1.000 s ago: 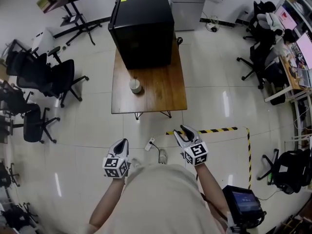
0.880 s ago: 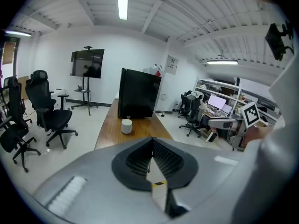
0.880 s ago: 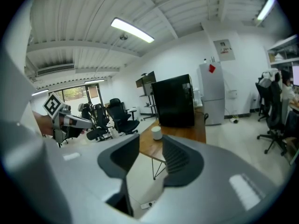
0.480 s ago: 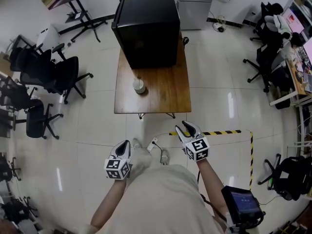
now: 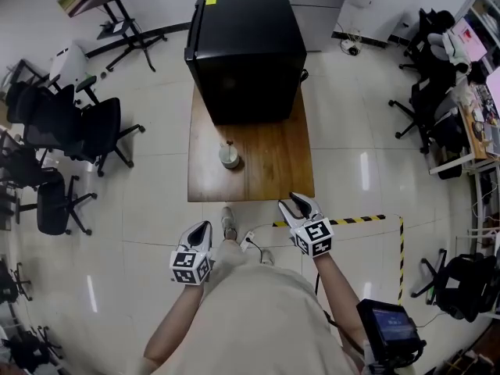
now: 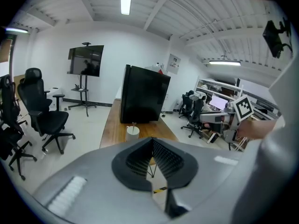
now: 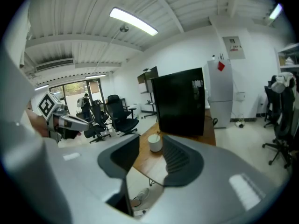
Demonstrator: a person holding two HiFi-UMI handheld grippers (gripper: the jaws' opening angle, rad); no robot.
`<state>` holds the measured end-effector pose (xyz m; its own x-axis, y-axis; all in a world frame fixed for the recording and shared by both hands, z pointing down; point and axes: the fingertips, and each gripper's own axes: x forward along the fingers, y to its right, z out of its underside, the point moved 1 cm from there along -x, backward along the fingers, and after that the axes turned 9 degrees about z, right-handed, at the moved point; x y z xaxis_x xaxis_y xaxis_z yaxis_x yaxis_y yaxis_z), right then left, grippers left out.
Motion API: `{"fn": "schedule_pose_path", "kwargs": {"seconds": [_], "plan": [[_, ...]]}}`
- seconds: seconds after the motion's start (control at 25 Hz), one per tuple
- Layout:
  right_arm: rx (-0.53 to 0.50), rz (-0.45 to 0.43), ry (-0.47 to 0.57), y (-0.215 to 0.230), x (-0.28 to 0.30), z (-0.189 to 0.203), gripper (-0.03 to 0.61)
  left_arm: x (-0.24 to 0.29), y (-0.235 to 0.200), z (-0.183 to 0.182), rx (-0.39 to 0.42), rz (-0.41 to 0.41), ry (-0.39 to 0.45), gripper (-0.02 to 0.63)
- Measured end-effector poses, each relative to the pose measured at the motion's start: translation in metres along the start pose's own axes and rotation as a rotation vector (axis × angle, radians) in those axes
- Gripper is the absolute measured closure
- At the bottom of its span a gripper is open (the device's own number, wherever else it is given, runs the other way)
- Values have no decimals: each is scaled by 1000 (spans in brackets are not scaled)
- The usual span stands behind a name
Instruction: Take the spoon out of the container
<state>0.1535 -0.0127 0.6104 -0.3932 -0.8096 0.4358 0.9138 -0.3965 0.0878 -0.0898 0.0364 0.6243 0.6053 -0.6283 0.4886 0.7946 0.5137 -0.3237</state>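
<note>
Compared with a second ago, the brown wooden table [image 5: 273, 162] sits lower and larger in the head view, so the person is closing in. At frame centre, the white cylindrical container [image 5: 229, 158] holds the thin spoon [image 5: 229, 144] upright. The left gripper [image 5: 201, 228] has its jaws together and empty. The right gripper [image 5: 299, 202] has its jaws spread and empty. Both are well short of the container.

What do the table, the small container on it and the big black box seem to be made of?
The table: wood, probably varnished; brown with grain lines and slight sheen. The container: pale, smooth, perhaps ceramic or plastic; too small to tell. The black box: flat dark panels, likely painted metal or plastic.
</note>
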Motion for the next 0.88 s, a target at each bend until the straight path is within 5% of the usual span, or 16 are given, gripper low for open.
{"fn": "schedule_pose_path", "kwargs": {"seconds": [0.52, 0.88], "plan": [[-11, 77, -95, -9, 97, -41, 428, 66, -91, -68, 76, 164, -55, 624], [-58, 96, -136, -24, 151, -47, 428, 100, -138, -65, 93, 251, -108, 624]]}}
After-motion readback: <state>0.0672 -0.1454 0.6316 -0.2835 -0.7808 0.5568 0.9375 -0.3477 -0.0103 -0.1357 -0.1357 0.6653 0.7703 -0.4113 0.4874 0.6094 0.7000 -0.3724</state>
